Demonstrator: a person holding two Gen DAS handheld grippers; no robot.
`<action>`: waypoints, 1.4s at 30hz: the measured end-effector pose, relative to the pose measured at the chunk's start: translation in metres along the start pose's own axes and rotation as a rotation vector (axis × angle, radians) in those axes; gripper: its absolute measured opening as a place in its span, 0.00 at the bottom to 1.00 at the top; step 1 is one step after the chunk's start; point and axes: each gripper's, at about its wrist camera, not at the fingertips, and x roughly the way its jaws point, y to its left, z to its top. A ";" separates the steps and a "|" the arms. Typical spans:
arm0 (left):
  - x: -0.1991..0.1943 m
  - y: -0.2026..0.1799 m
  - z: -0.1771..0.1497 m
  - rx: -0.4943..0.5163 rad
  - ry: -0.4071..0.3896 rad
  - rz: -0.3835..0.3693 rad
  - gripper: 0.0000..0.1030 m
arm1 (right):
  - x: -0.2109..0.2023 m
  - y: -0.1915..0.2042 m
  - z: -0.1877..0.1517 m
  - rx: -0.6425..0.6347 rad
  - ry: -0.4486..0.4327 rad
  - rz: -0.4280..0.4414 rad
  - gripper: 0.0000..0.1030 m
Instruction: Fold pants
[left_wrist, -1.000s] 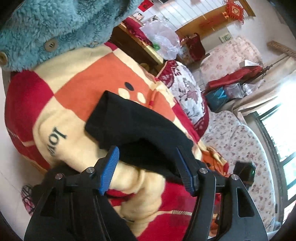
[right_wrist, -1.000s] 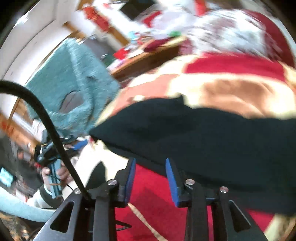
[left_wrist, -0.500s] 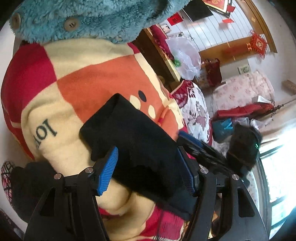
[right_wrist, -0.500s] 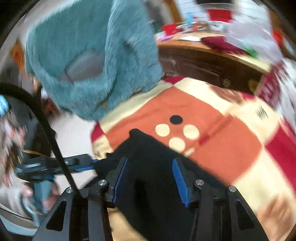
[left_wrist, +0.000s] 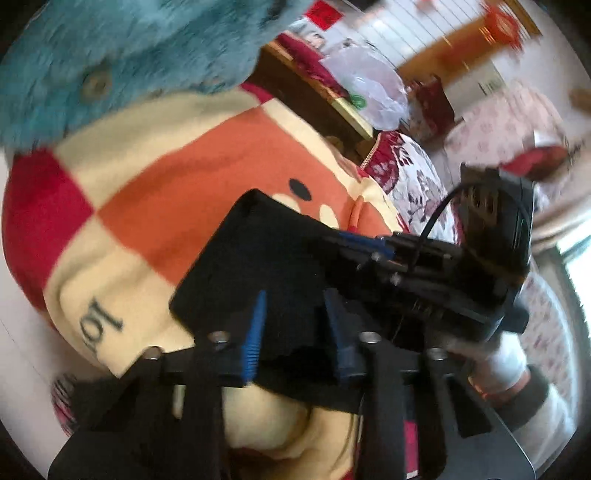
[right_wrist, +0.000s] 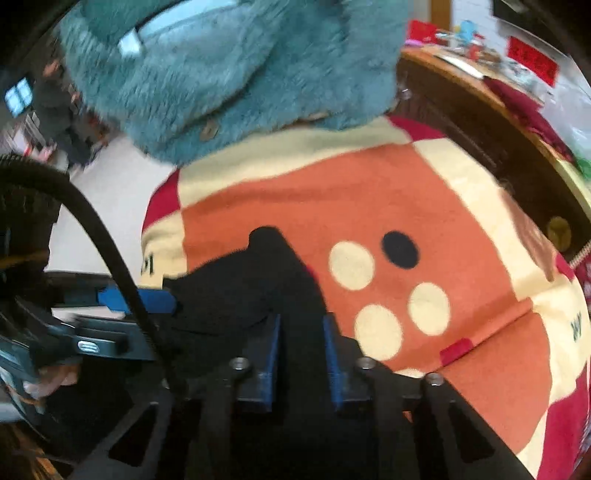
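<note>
The black pants (left_wrist: 258, 258) lie folded into a thick block on the checked red, orange and cream blanket (left_wrist: 155, 192). My left gripper (left_wrist: 295, 328) is shut on the near edge of the pants, blue pads pressed into the cloth. My right gripper (right_wrist: 301, 343) is shut on the pants (right_wrist: 251, 288) from the other side. The right gripper also shows in the left wrist view (left_wrist: 424, 266), and the left gripper's blue pads show in the right wrist view (right_wrist: 136, 299) at the left edge of the fold.
A fluffy teal coat (right_wrist: 229, 74) hangs over the far end of the blanket. A dark wooden table (right_wrist: 498, 122) with clutter and a plastic bag (left_wrist: 369, 88) stands behind. A floral sofa (left_wrist: 413, 184) lies to the right.
Both grippers have closed from open onto the folded pants. The right gripper has swung in over the pants toward the left one.
</note>
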 end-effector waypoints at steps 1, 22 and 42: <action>-0.003 -0.003 0.003 0.043 -0.028 0.062 0.13 | -0.004 -0.004 0.002 0.030 -0.028 -0.005 0.12; -0.016 0.012 -0.015 -0.190 0.010 -0.077 0.62 | -0.093 0.019 -0.125 0.402 -0.266 -0.006 0.36; 0.006 0.004 -0.010 -0.369 0.010 -0.100 0.64 | -0.188 0.023 -0.360 1.001 -0.421 -0.051 0.37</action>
